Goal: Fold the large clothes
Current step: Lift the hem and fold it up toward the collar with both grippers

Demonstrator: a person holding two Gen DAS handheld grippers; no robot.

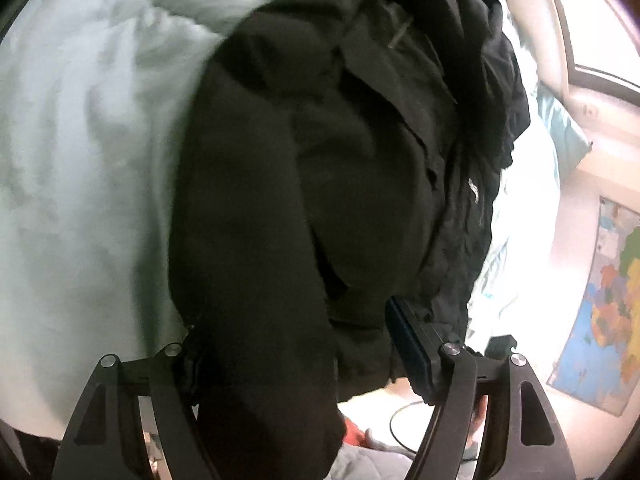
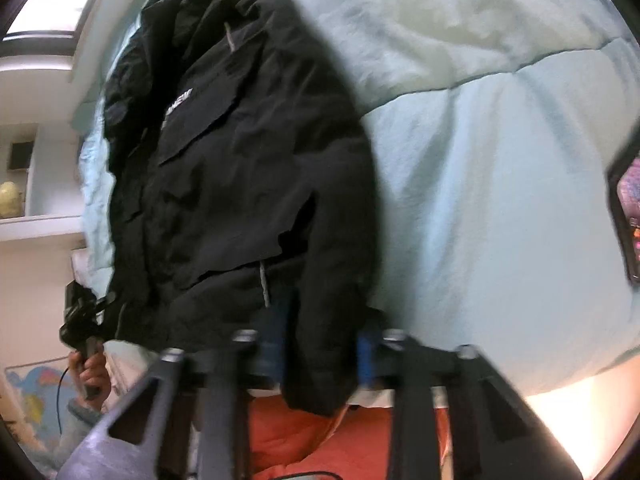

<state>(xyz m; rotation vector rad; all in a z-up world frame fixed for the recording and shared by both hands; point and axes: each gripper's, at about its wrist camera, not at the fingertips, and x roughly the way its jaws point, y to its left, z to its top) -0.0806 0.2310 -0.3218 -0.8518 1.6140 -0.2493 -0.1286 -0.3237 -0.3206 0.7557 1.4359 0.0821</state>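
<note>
While the black jacket (image 2: pixel 240 168) lies spread on the pale green duvet (image 2: pixel 500 160), both grippers sit at its near hem. From the right wrist view the jacket runs lengthwise away from the camera, collar at the far end, chest flap with white lettering upward, a grey zip pull low on the front. One sleeve (image 2: pixel 332 280) lies along the jacket's right side and hangs past the bed edge, over orange fabric (image 2: pixel 360 432) below. Right gripper (image 2: pixel 320 352): jaws drawn in around that sleeve cuff, blue pads either side of it, cloth filling the gap; frame is motion-blurred, but it reads as clamped on the sleeve. Left gripper (image 1: pixel 304 360): jaws wide apart; jacket cloth bulges between the fingers, yet the blue pad (image 1: pixel 412 352) on the right finger stands clear of it, and the other finger is mostly hidden by fabric. So open, not pinching. In the right wrist view the left gripper (image 2: pixel 84 312) shows at the jacket's left corner, held in a hand (image 2: pixel 94 372) with a cable trailing down. Wall map (image 1: pixel 604 312) hangs beyond the bed; a shelf with a yellow object (image 2: pixel 10 200) sits at left.
</note>
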